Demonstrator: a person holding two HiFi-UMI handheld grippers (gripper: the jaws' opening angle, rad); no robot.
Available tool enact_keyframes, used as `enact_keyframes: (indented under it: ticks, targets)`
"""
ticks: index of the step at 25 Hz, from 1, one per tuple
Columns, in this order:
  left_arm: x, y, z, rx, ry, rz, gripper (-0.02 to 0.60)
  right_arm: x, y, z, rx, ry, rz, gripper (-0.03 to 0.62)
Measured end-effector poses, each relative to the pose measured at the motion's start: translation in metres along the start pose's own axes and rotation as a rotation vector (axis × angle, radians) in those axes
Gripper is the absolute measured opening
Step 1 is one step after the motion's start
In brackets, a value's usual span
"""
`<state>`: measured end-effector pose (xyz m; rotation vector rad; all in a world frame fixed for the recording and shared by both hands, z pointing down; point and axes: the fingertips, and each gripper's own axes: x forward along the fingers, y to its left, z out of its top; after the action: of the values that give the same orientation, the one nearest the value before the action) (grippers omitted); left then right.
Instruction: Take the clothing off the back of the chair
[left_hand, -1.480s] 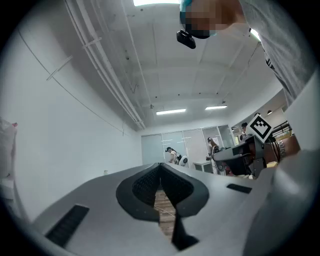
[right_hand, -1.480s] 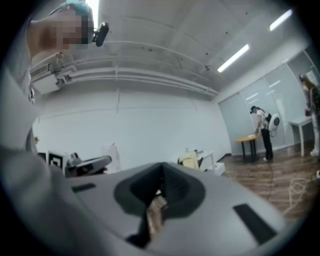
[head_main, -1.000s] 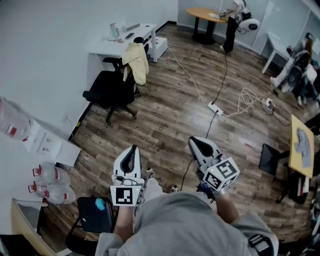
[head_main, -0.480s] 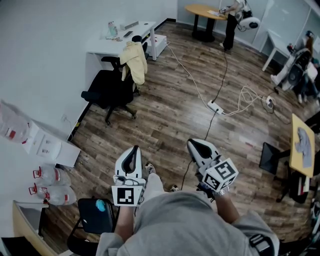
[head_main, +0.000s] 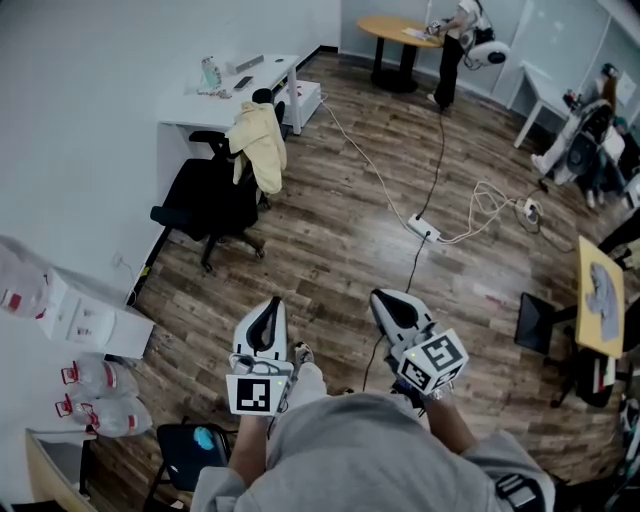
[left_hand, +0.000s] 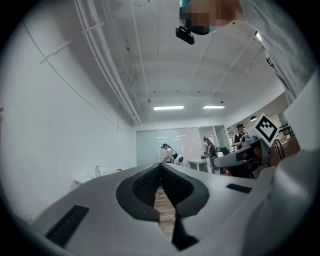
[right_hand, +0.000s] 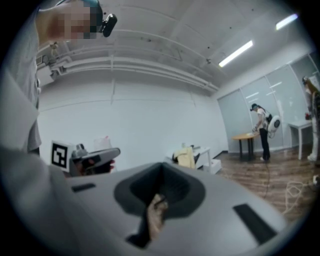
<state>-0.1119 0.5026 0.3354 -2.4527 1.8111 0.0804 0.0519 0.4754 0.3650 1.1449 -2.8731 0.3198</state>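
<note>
Hanging lengthwise down the back of the black office chair (head_main: 200, 205), the yellow jacket (head_main: 258, 150) is seen well ahead-left of the nearer left gripper (head_main: 265, 315) and the right gripper (head_main: 392, 303), both closed up and empty.

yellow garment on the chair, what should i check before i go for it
1. Yellow garment hanging on the chair back: ok.
2. Garment within reach: not ok, the chair stands well across the floor.
3. Left tongs open: not ok, shut and empty.
4. Right tongs open: not ok, shut and empty.
5. Floor toward the chair free: ok; the power strip lies off to the right.
</note>
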Motion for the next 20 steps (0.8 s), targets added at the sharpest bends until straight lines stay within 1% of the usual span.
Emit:
enact_keyframes:
  ticks: [7, 11, 20]
  targets:
    - [0.049, 0.035, -0.006, -0.003, -0.003, -0.023, 0.034, 0.049, -0.021, 0.002, -0.002, 0.027, -0.015, 0.034]
    - [0.071, 0.061, -0.013, -0.012, 0.012, -0.031, 0.034, 0.081, -0.025, 0.005, 0.004, 0.032, -0.024, 0.034]
    - [0.110, 0.116, -0.019, -0.014, -0.009, -0.071, 0.034, 0.147, -0.028, 0.005, 0.026, 0.022, -0.070, 0.034]
